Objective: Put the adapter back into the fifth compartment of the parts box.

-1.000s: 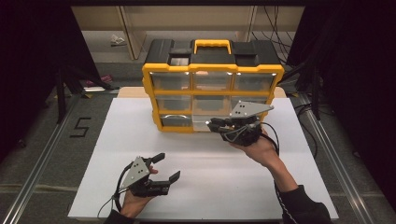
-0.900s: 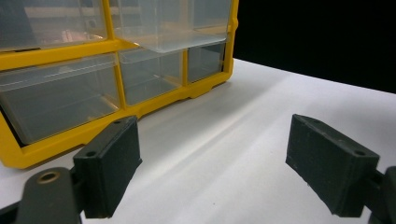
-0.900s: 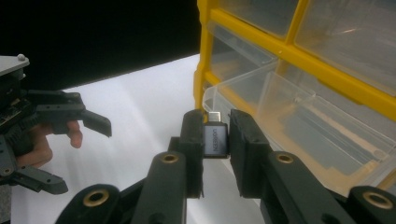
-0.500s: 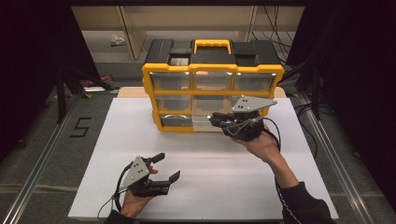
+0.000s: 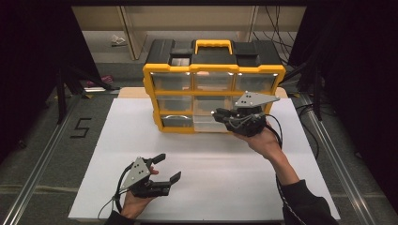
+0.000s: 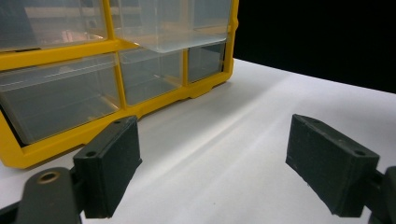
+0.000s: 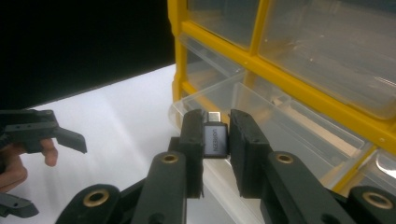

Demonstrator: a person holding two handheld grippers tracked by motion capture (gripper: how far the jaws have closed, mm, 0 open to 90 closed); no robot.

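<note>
From the high view, the yellow organizer [image 5: 213,96] stands at the far edge of the white bench [image 5: 220,173]; its bottom middle drawer [image 5: 206,123] is pulled out. The right gripper [image 5: 220,115] sits just over that drawer, while the left gripper [image 5: 169,168] rests near the front edge with bare bench around it.

In the left gripper view, its fingers [image 6: 109,163] are spread wide above bare bench.

In the right gripper view, the fingers [image 7: 194,140] pinch a small grey adapter [image 7: 215,140] above the drawer's front rim.
</note>
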